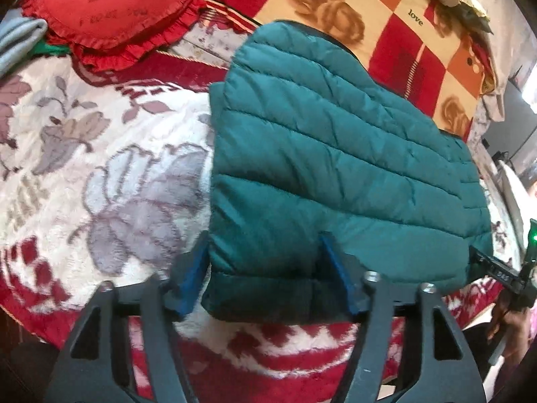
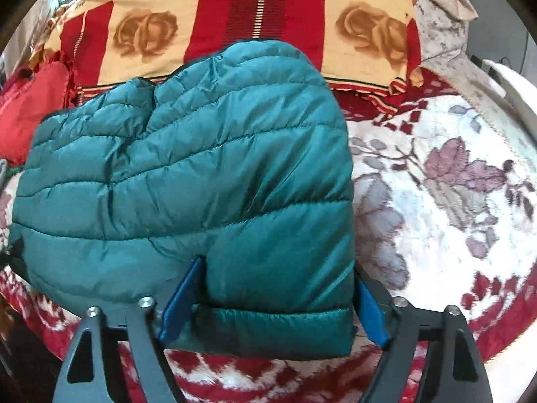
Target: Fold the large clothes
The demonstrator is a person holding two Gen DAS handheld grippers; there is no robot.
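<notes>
A folded teal puffer jacket (image 1: 335,154) lies on the floral blanket (image 1: 110,154) of the bed. The left tongs (image 1: 265,275) clamp its near left corner, and the right tongs (image 2: 278,295) clamp its near right corner. A checked rose pillow (image 2: 235,16) sits at the far side.

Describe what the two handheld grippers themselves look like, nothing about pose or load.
The left gripper and the right gripper match: dark grey, matte linkage arms with triangular cut-outs, silver pivot bolts, and flat blue finger pads. No cables, markings or sleeves show.
</notes>
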